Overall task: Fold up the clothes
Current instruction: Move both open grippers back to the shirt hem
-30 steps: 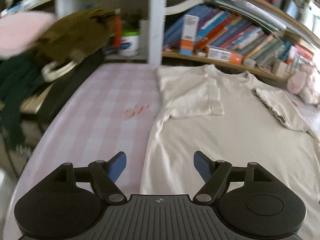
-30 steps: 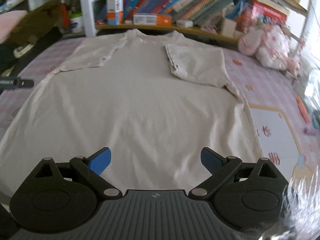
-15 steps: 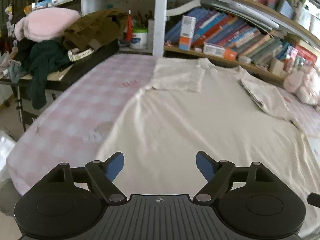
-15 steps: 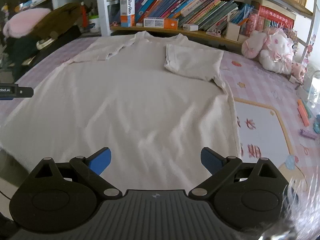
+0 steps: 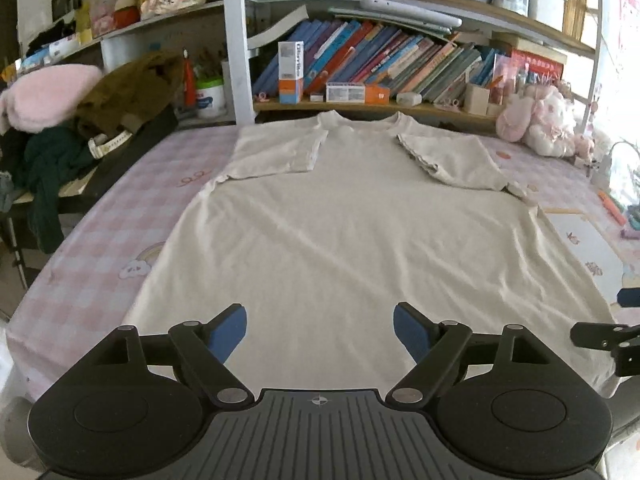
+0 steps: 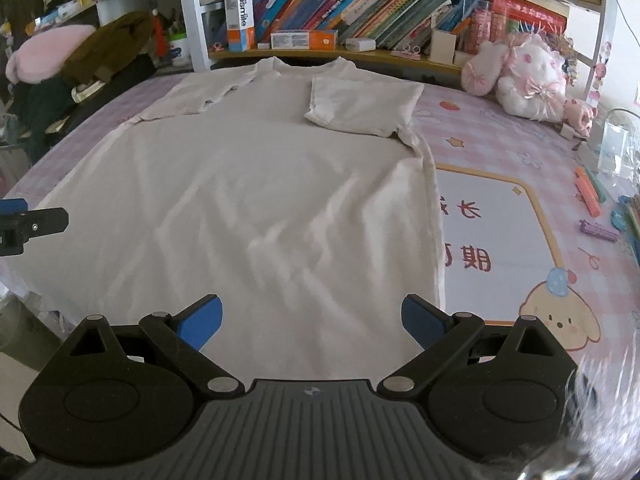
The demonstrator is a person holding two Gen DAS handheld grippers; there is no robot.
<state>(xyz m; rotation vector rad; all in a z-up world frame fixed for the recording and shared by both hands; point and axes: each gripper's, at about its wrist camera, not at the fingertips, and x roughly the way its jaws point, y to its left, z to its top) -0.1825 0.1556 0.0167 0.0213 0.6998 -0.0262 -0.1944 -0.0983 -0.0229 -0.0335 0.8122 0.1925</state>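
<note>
One shirt [image 5: 344,232], cream, flat on the surface [image 5: 104,240], collar toward the bookshelf [image 5: 360,108], both sleeves folded in over the chest.
Change: within the last second both cameras have pulled back from the shirt; its near hem now sits just ahead of the fingers. Judgement: sleeve folds stand, body lies unfolded, hem within reach.
Left gripper [image 5: 320,326]: fingers wide, empty, over hem.
Right gripper [image 6: 311,320]: fingers wide, empty, over hem.
Around shirt: plush toys [image 6: 520,76] right of collar; clothes pile [image 5: 80,120] left; pens [image 6: 588,196] right. Nothing lies on shirt.
</note>
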